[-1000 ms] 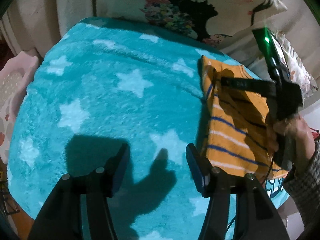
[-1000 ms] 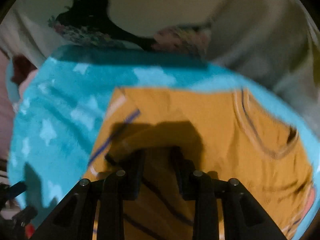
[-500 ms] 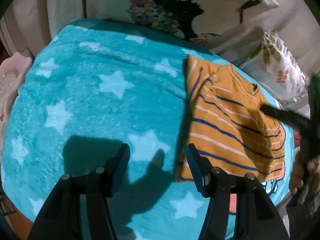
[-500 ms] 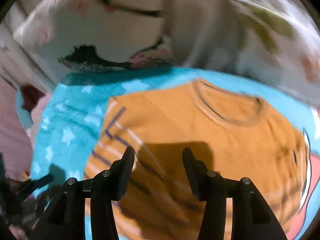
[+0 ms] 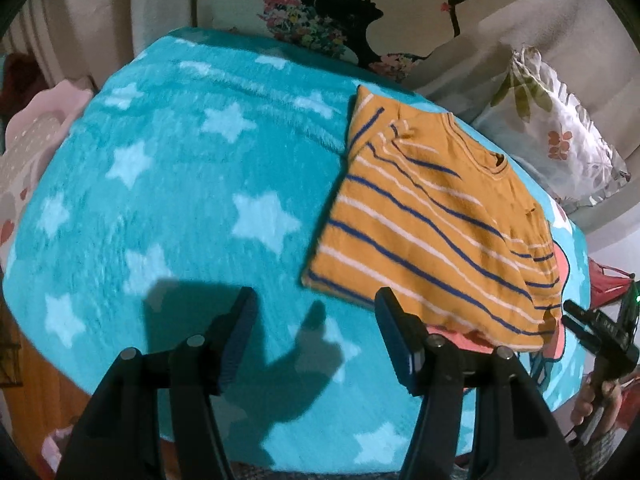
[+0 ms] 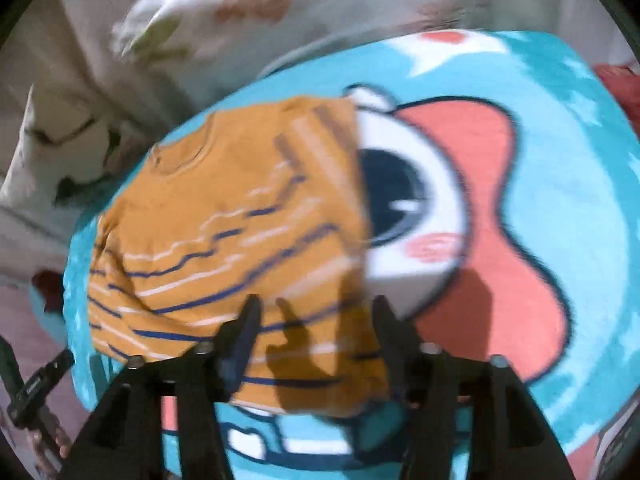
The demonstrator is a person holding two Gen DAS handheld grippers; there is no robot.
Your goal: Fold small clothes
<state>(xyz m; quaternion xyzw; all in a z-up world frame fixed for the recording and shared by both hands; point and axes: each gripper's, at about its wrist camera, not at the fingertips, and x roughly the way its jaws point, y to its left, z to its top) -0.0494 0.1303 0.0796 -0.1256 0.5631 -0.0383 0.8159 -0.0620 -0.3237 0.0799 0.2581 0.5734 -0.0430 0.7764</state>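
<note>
Since the earlier frame, right gripper (image 6: 316,322) has left the shirt's middle and swung to its near right edge, jaws spreading from near-closed to wide; left gripper (image 5: 314,320) has drifted slightly, so the shirt now lies fully in its view.

Item 1. Left gripper: black, two-fingered, jaws parted and opening a little, nothing between them; hangs above bare blanket, just left of the shirt's hem corner.

Item 2. Right gripper: black, two-fingered, jaws opening, clasping nothing; hovers over the shirt's near edge. Its view is motion-blurred. In the left view it (image 5: 570,316) sits at the blanket's right rim, held by a hand (image 5: 596,404).

Item 3. Small mustard-orange knit shirt with blue and white stripes (image 5: 432,216): folded lengthwise, lying flat on the blanket's right part, round neckline toward the cushions, partly covering the cartoon print.

Item 4. Turquoise fleece blanket with pale stars (image 5: 180,208): spread flat; bears a coral, white and dark cartoon print (image 6: 480,216) under and beside the shirt.

Item 5. Cream cushion with black silhouette and flowers (image 5: 340,12): behind the blanket.

Item 6. White ruffled cushion with leaf print (image 5: 552,136): at far right.
</note>
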